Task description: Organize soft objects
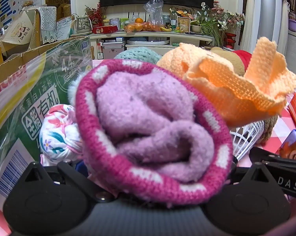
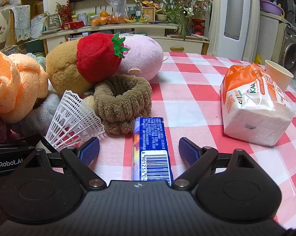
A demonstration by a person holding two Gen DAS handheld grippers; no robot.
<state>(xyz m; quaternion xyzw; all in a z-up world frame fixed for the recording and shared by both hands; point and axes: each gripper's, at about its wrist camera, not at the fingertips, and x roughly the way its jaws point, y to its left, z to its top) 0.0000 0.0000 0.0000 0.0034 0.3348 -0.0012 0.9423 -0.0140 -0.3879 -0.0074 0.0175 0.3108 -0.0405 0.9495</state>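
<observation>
From the left wrist view most of the scene is blocked by a pink knit hat (image 1: 154, 133) with white patches and a lilac fleece lining, lying blurred right in front of the camera with its opening facing the lens; it covers both fingers of the left hand-held gripper (image 1: 148, 177), so no pad shows there. That gripper's jaws stand fully wide, and whether they touch the hat cannot be told. Behind the hat, only partly seen, are a floral cloth bundle (image 1: 57, 131) on the left, a teal knit piece (image 1: 138, 54) peeking over the top, and an orange knit piece (image 1: 238, 90) with a wavy edge on the right. A green printed carton (image 1: 35, 102), cut off by the left edge, stands beside them. In the right wrist view the right hand-held gripper (image 2: 139, 151) is open, its blue pads (image 2: 189, 153) well apart, with nothing pressed between them; a blue snack pack (image 2: 152, 147) lies on the checked tabletop (image 2: 187, 98) between the fingers, its near end hidden under the gripper body. A white plastic shuttlecock (image 2: 73, 122) rests just beside the left finger. Further off lie a brown fuzzy band (image 2: 122, 102), a tan plush with a red strawberry hat (image 2: 96, 57) and a pink plush (image 2: 142, 57), piled touching. To the right sit a tissue pack (image 2: 252, 108) and a paper cup (image 2: 277, 74).
</observation>
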